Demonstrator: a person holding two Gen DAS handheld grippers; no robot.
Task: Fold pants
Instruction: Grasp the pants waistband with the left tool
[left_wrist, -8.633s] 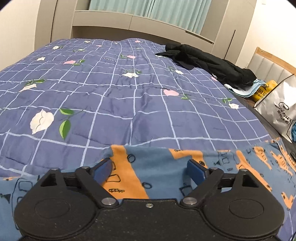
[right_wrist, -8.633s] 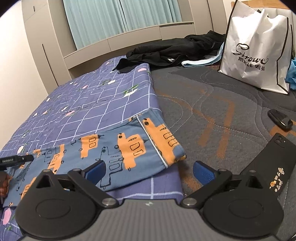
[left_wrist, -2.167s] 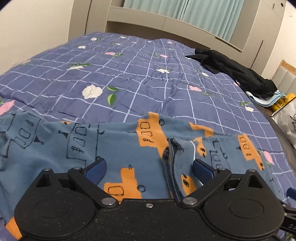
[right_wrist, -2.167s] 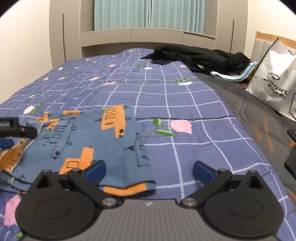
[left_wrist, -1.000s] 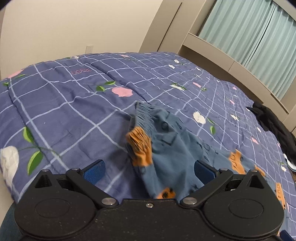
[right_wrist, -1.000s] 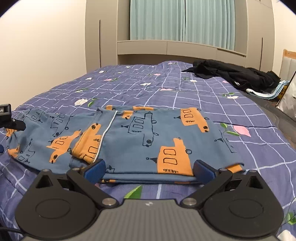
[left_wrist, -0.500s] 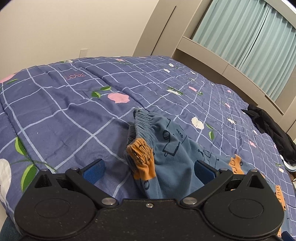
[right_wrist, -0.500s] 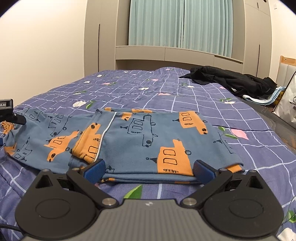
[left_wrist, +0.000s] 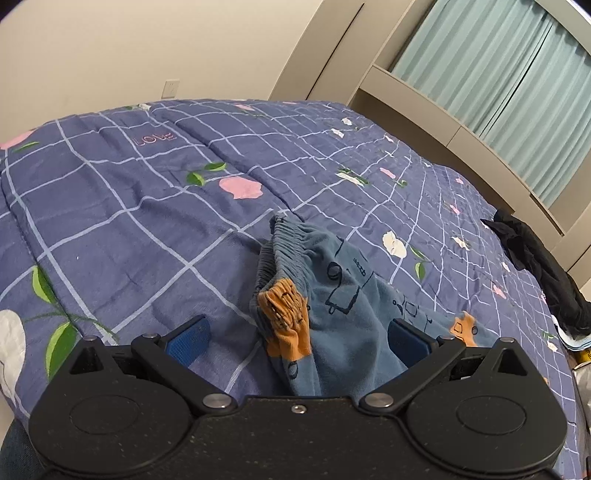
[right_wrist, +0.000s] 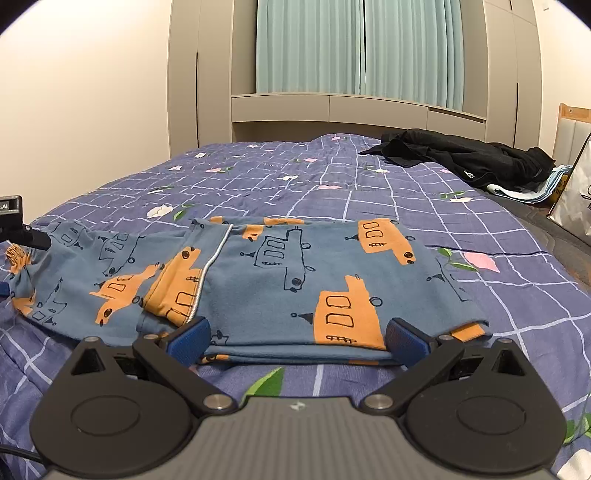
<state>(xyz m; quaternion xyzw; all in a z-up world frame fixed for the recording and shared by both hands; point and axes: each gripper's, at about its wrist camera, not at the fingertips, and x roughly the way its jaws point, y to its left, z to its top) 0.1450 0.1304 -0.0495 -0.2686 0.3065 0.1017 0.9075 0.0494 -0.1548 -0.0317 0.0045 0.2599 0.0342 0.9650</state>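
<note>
The blue pants with orange car prints lie on the bed, the legs folded over toward the waist. In the left wrist view the gathered elastic waistband is bunched up just ahead. My left gripper is open, its blue pads either side of the waistband end, holding nothing. My right gripper is open at the near folded edge of the pants, holding nothing. Part of the left gripper shows at the left edge of the right wrist view, by the waistband.
The purple checked quilt with flowers covers the bed. A black garment lies at the far right, over light blue cloth. A white shopping bag stands at the right edge. Wall and cabinets are behind.
The left gripper has shifted slightly closer to the bunched waistband. The right gripper has lowered a little toward the folded edge. The pants have not moved.
</note>
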